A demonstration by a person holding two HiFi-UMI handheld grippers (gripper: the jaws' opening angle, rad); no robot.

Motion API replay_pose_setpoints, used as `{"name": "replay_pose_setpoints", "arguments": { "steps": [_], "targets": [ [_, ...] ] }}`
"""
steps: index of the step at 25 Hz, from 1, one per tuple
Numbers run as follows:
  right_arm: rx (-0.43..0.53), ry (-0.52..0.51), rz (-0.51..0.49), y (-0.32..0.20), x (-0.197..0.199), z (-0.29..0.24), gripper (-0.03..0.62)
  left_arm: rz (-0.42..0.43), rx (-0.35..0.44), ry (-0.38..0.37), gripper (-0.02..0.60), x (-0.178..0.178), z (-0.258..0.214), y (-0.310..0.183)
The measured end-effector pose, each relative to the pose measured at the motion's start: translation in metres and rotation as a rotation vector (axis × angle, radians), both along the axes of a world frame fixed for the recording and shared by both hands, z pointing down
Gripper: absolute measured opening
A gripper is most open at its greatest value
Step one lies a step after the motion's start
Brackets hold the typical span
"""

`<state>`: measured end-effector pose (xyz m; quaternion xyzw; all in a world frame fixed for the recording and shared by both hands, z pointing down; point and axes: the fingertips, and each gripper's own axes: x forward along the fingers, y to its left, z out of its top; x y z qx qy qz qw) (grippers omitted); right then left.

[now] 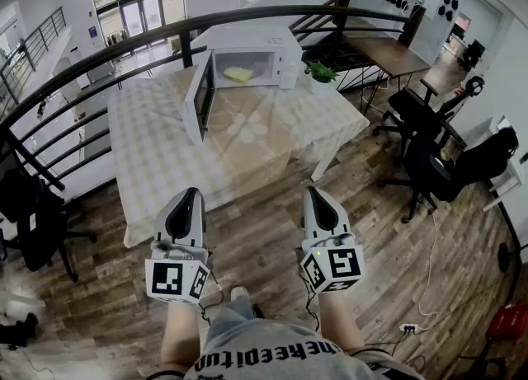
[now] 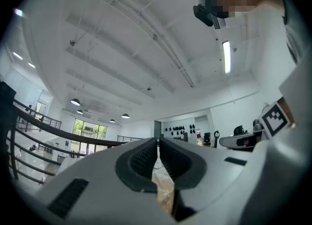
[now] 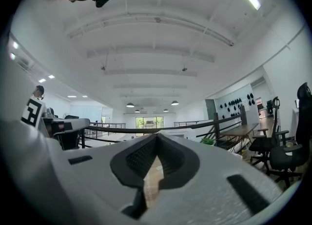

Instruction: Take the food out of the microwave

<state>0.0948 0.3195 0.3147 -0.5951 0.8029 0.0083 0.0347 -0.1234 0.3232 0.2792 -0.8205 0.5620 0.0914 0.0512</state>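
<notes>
Wood-plank floor (image 1: pixel 272 238) fills the lower half of the head view. At upper left stands a table (image 1: pixel 157 139) under a pale checked cloth. A white microwave (image 1: pixel 264 40) sits at its far edge, top centre, with its door (image 1: pixel 200 96) swung wide open to the left. At lower centre two grey grippers point towards the table. The left gripper (image 1: pixel 191 192) has its jaws pressed together on nothing. The right gripper (image 1: pixel 313 191) is likewise closed and empty. Both carry black-and-white marker cubes. A grey shirt (image 1: pixel 272 354) at the bottom edge has dark upside-down lettering, too cropped to read. A small green plant (image 1: pixel 320 72) stands just right of the microwave. The yellow food (image 1: pixel 238 74) lies inside the microwave.
</notes>
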Motion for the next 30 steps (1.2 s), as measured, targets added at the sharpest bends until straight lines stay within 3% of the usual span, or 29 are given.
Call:
{"name": "replay_pose_setpoints", "arguments": {
  "steps": [18,30],
  "targets": [
    [0.031,-0.025,0.018,-0.027,0.004,-0.003,0.005,0.028,0.019,0.001,0.015,0.007,-0.003,-0.03],
    [0.051,-0.026,0.024,-0.057,-0.024,-0.004,0.005,0.079,0.035,-0.005,0.015,-0.013,0.0,-0.067]
  ]
}}
